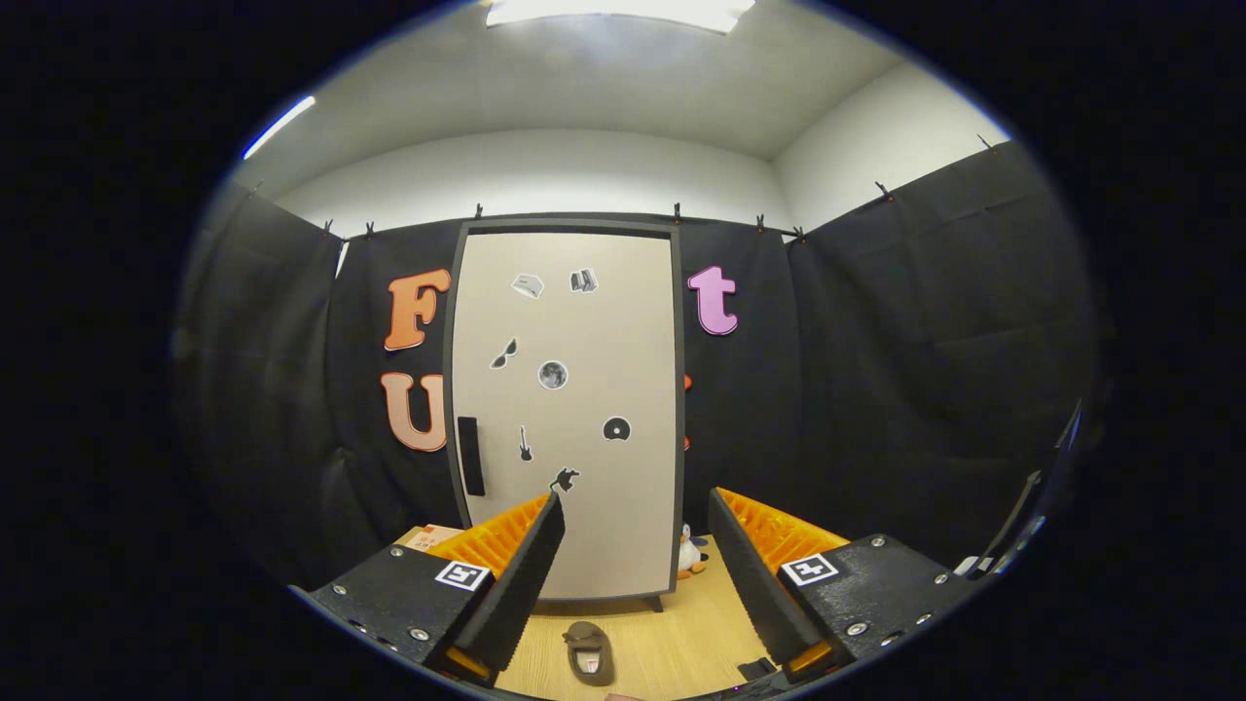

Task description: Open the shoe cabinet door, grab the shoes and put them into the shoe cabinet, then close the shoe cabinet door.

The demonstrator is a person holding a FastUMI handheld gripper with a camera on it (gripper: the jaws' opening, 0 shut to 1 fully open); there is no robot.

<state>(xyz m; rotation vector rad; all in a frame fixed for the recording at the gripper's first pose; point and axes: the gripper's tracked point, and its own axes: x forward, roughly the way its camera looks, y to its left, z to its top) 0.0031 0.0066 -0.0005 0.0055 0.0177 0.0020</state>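
Fingers (638,574): spread wide apart, holding nothing; orange ribbed backs, black pads.

Shoe cabinet (569,409): tall, upright, standing against the black cloth wall beyond the fingers. Door pale beige in a dark grey frame, shut. Black vertical handle (471,456) low on its left edge. Several small black-and-white stickers scattered over the door face.

Shoe (589,652): one brown slip-on, lying on the wooden floor (681,633) between the fingers and just in front of the cabinet, toe pointing towards the door. Whether a second shoe is present cannot be told.

Small penguin toy (692,553): on the floor beside the cabinet's lower right corner.

Progress: judged at the very start. Door not yet opened, shoe not yet picked up; opening, loading and closing all remain.
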